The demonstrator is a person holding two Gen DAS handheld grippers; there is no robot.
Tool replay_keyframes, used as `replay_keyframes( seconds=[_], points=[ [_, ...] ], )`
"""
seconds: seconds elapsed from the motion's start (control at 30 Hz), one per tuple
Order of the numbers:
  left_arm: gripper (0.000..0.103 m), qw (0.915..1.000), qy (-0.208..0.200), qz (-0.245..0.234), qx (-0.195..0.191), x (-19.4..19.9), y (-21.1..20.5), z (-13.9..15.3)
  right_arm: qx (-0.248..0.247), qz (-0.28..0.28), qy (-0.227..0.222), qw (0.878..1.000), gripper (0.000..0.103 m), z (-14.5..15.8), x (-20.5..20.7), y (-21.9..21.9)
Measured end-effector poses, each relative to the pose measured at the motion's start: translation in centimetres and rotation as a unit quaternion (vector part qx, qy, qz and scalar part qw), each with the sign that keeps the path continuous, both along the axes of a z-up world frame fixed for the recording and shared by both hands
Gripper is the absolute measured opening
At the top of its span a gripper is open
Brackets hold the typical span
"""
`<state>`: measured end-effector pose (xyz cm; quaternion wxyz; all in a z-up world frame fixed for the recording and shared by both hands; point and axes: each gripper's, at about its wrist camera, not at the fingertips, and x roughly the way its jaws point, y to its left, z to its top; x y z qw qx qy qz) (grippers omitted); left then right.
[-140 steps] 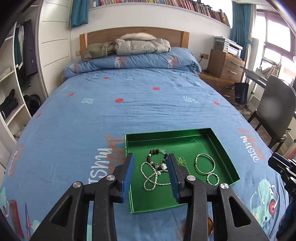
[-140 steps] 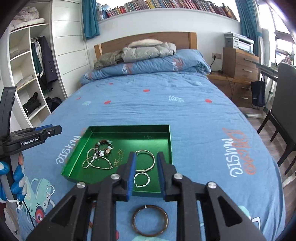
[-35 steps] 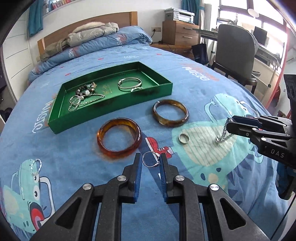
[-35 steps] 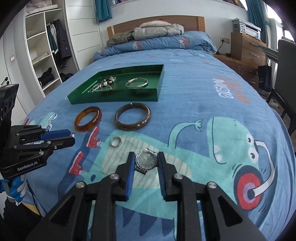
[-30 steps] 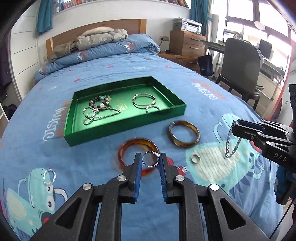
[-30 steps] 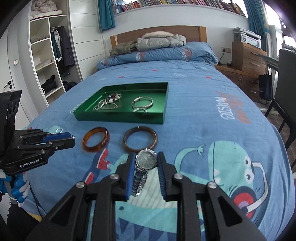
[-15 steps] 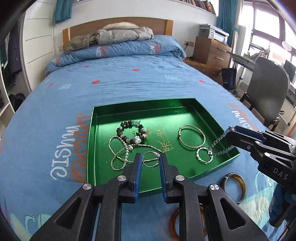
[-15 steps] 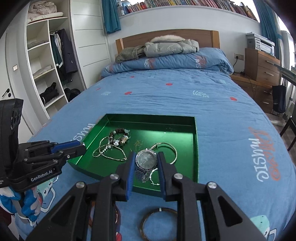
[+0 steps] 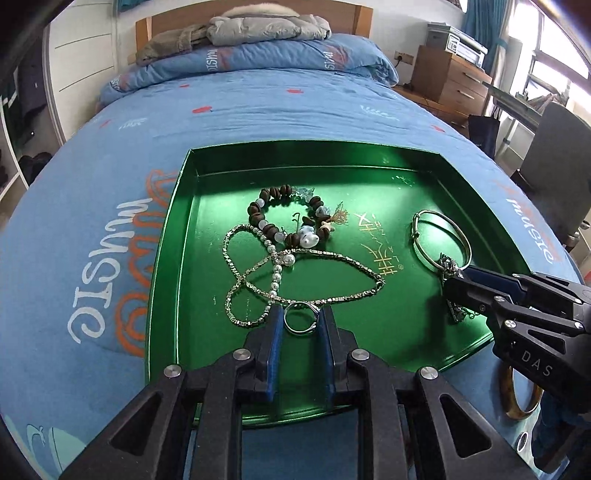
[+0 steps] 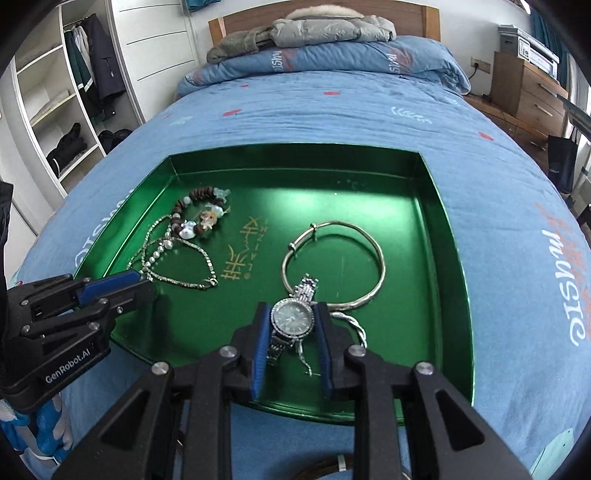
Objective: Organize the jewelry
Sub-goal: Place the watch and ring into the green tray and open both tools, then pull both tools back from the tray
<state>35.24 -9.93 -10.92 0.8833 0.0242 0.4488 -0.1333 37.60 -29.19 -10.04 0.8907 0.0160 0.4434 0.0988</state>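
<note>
A green tray (image 9: 173, 236) lies on the blue bedspread and holds a beaded bracelet (image 9: 284, 218), a silver chain necklace (image 9: 295, 280) and a silver bangle (image 9: 441, 236). My left gripper (image 9: 301, 317) hangs low over the tray's near part, shut on a small silver ring (image 9: 300, 332). Over the right part of the tray (image 10: 443, 229) my right gripper (image 10: 292, 312) is shut on a silver watch (image 10: 293, 321). The watch's strap hangs down beside the bangle (image 10: 334, 266). Under the strap lies a small twisted ring (image 10: 351, 325).
A brown bangle (image 9: 521, 395) and a small ring (image 9: 522, 441) lie on the bedspread just right of the tray's near corner. A folded duvet and jackets (image 10: 325, 26) sit at the headboard. A chair (image 9: 554, 155), a nightstand (image 9: 450, 81) and wardrobe shelves (image 10: 55, 110) flank the bed.
Both grippers have come forward from the bedspread's near end to over the tray and sunk toward its floor, carrying the ring and the watch. The loose bangles have dropped out of the middle of view.
</note>
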Motion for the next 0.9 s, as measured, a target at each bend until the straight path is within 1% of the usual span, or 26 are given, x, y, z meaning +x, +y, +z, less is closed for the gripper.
replay_keyframes(
  seconds=[0.07, 0.13, 0.2, 0.27, 0.37, 0.43, 0.53, 0.63, 0.7, 0.8, 0.87, 0.9],
  points=[
    [0.019, 1.0000, -0.004, -0.001, 0.000, 0.0, -0.1, 0.5, -0.003, -0.004, 0.005, 1.000, 0.023, 0.2, 0.0, -0.1],
    [0.022, 0.9999, -0.015, -0.005, -0.001, -0.3, -0.2, 1.4, -0.003, -0.007, -0.001, 1.000, 0.023, 1.0, -0.4, -0.3],
    [0.038, 0.9996, -0.030, -0.003, -0.001, -1.0, 0.0, 2.7, -0.001, -0.010, -0.012, 1.000, 0.024, 2.2, -1.3, -0.6],
    [0.045, 0.9989, -0.046, 0.004, -0.005, -1.9, 0.5, 4.2, -0.002, -0.012, -0.024, 1.000, 0.027, 3.6, -2.3, -0.9],
    [0.046, 0.9981, -0.059, 0.013, -0.011, -3.3, 1.6, 6.2, -0.006, -0.018, -0.045, 0.999, 0.028, 5.9, -4.4, -1.2],
    [0.046, 0.9973, -0.072, 0.018, -0.007, -4.6, 2.4, 7.5, -0.007, -0.021, -0.060, 0.998, 0.028, 7.5, -6.0, -1.5],
    [0.046, 0.9955, -0.091, 0.025, -0.002, -6.9, 3.7, 9.3, -0.007, -0.026, -0.084, 0.996, 0.028, 9.9, -8.9, -1.9],
    [0.046, 0.9933, -0.111, 0.030, -0.007, -9.3, 5.0, 11.1, -0.008, -0.027, -0.103, 0.994, 0.028, 12.0, -11.8, -2.1],
    [0.046, 0.9921, -0.121, 0.032, -0.007, -11.0, 6.0, 12.1, -0.010, -0.031, -0.113, 0.993, 0.028, 13.0, -13.9, -2.2],
    [0.046, 0.9915, -0.125, 0.035, -0.005, -13.2, 7.8, 13.3, -0.011, -0.041, -0.124, 0.991, 0.029, 14.1, -16.9, -2.6],
    [0.046, 0.9909, -0.128, 0.041, -0.002, -14.6, 9.2, 13.9, -0.008, -0.051, -0.130, 0.990, 0.035, 14.7, -18.8, -3.0],
    [0.046, 0.9903, -0.131, 0.046, 0.000, -15.3, 9.9, 14.2, -0.007, -0.057, -0.134, 0.989, 0.036, 14.9, -19.7, -3.3]
  ],
)
